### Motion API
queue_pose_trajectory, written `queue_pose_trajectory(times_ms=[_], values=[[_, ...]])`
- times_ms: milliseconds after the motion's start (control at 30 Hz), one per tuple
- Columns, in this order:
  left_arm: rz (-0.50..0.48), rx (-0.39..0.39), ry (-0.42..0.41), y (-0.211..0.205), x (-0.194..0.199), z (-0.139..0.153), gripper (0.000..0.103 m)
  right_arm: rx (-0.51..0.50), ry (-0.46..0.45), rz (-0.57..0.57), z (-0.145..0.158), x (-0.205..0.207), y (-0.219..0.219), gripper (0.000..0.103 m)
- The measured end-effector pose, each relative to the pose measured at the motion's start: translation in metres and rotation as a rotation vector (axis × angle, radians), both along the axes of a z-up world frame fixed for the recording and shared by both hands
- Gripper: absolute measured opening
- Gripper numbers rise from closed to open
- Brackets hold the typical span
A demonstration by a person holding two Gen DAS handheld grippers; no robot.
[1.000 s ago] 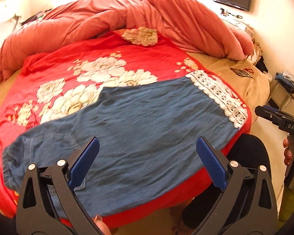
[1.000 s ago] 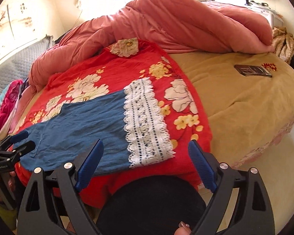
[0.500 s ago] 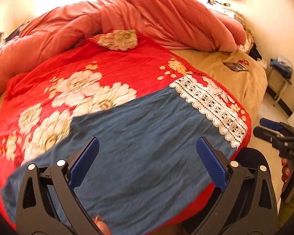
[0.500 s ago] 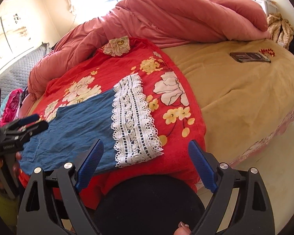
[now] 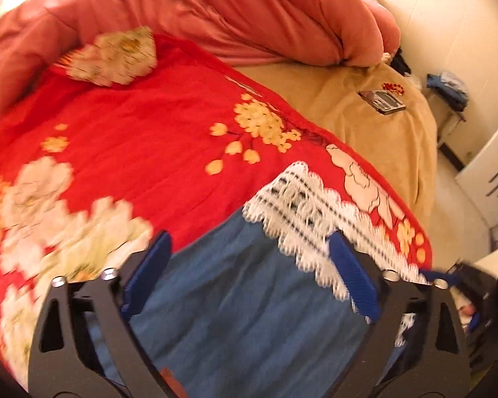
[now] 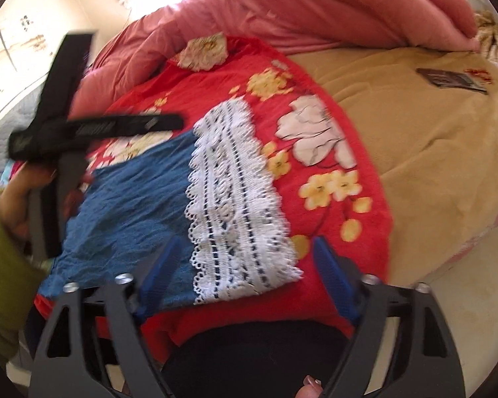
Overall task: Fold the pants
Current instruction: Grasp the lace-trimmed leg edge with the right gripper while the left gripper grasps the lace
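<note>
I have the pants (image 6: 139,199) lying flat on the red floral blanket (image 5: 156,139) at the near edge of the bed (image 6: 431,152), blue denim with the white lace cuff (image 6: 235,199) toward my right; nothing is folded yet. My left hand-held gripper (image 5: 249,275) hangs over the denim just short of the lace, jaws wide and just closing a little, cloth beneath them but nothing pinched. My right hand-held gripper (image 6: 245,278) sits at the near corner of the lace cuff; its jaws have just been closing too, yet they stand apart with the lace edge between them and I see no pad pressing on it. I judge the step in hand is taking hold at the cuff end to carry it toward the waist; to do it well I should lower each pair of fingers until one slides under the hem, catch every layer, keep the red blanket out of the bite, and lift both sides evenly so the crease runs straight.
</note>
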State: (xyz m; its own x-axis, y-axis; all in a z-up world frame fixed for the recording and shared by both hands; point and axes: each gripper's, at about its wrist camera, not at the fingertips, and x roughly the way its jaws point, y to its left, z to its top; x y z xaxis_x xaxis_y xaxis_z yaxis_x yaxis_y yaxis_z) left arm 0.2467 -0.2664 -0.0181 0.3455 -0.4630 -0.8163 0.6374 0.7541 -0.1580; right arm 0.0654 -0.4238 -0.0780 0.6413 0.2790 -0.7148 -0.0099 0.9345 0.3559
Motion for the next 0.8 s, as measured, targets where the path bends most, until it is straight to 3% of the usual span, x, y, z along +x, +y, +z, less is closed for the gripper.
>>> queue_pose_trajectory(times_ms=[33,67,233,500,600,667,800], values=[[-0.01,-0.006,0.019,-0.003,0.008,-0.004,0.065,0.002,0.015,0.003,-0.004,0.003,0.001,0.052],[-0.019,-0.005,0.04,-0.006,0.015,-0.009,0.06,0.004,0.03,0.008,-0.008,0.005,0.002,0.049],[-0.087,-0.05,0.174,-0.011,0.036,-0.032,0.058,0.05,0.005,0.029,-0.005,0.003,-0.001,0.043],[-0.14,-0.097,0.166,-0.016,0.042,-0.04,0.062,0.173,0.05,0.035,-0.014,0.022,-0.01,0.049],[-0.159,-0.137,0.185,-0.019,0.041,-0.04,0.061,0.139,0.035,0.039,-0.009,0.02,-0.005,0.041],[-0.182,-0.162,0.204,-0.019,0.036,-0.038,0.05,0.122,0.004,0.039,-0.003,0.016,-0.003,0.033],[-0.191,-0.129,0.202,-0.021,0.032,-0.038,0.04,0.111,0.01,0.069,-0.004,0.017,0.008,0.031]])
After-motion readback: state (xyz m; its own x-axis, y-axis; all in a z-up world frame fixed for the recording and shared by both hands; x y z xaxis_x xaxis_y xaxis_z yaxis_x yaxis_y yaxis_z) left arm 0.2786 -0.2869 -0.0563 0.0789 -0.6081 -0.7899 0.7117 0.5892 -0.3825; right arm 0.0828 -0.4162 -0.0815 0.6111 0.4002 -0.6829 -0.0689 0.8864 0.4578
